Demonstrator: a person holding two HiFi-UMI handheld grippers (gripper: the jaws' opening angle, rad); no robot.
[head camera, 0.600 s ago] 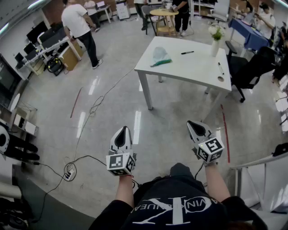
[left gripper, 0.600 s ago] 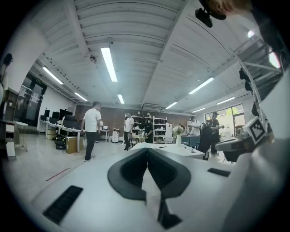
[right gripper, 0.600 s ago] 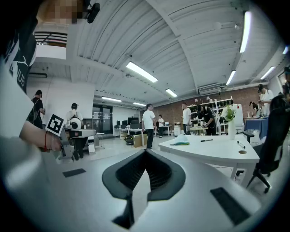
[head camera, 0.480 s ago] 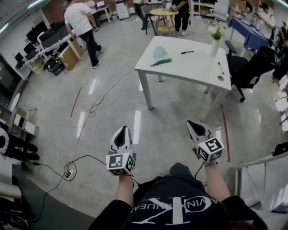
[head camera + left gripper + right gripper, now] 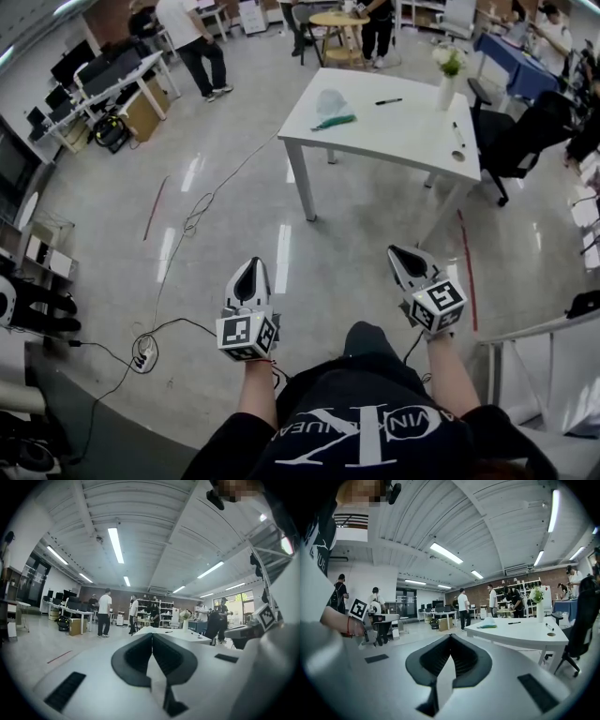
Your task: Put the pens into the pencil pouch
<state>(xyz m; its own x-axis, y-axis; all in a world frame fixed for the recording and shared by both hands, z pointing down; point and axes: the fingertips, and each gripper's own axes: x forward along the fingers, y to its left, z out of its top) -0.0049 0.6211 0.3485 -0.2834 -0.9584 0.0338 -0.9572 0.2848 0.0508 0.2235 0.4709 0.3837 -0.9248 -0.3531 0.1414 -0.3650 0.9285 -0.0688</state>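
Left claw (image 5: 250, 267) and right claw (image 5: 397, 253) closed, empty; pens (image 5: 388, 101) and pouch (image 5: 330, 105) on surface (image 5: 394, 145) at twelve o'clock.

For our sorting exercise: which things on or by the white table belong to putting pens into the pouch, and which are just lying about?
Belongs to the job: pencil pouch; black pen; second pen.
Just lying about: vase of flowers; small round object; black office chair.

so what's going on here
A person holds the left gripper and right gripper out over the floor, both shut and empty. The table stands ahead, apart from them. On it lie the pouch, a black pen and a second pen. No pen is picked up yet.
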